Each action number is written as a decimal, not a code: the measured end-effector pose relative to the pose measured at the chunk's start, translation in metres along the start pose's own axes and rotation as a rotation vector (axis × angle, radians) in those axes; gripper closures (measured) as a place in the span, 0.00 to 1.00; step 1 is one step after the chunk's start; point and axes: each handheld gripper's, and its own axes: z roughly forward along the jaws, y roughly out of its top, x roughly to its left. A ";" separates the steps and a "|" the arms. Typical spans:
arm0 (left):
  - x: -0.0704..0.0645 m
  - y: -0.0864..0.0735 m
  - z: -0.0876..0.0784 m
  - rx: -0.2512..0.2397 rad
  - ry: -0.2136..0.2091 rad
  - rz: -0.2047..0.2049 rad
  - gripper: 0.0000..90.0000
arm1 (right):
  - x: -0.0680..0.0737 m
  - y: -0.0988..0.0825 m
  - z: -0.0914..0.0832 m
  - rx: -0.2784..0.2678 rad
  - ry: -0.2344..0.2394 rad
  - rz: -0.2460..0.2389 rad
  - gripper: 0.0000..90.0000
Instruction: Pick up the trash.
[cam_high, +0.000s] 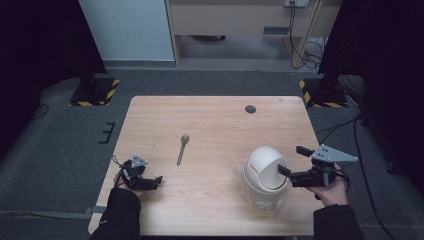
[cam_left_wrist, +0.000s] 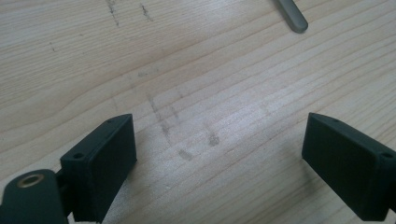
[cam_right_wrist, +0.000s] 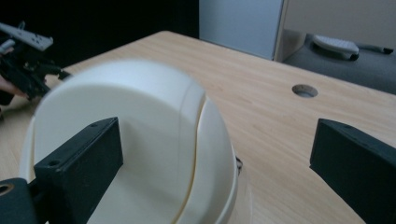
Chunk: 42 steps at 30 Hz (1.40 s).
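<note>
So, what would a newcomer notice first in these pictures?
The white dome-shaped container at the table's near right corner stands out most, with the right claw open right beside it. A spoon lies alone near the middle of the wooden table, and the left claw rests open at the near left.

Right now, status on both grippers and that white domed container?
Left gripper open, low over bare table. Right gripper open beside white domed container, not gripping. Spoon lies mid-table, apart from both; nothing in the way.
</note>
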 end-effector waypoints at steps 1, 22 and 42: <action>0.000 0.000 0.000 -0.001 -0.002 -0.002 0.10 | 0.000 0.000 0.000 0.000 0.000 0.000 0.03; 0.000 0.008 -0.012 -0.107 -0.004 -0.038 0.13 | 0.005 -0.018 0.022 0.149 0.003 -0.026 0.04; -0.018 0.043 -0.006 -0.247 -0.006 -0.054 0.20 | -0.037 -0.034 -0.009 -0.039 -0.193 0.145 0.09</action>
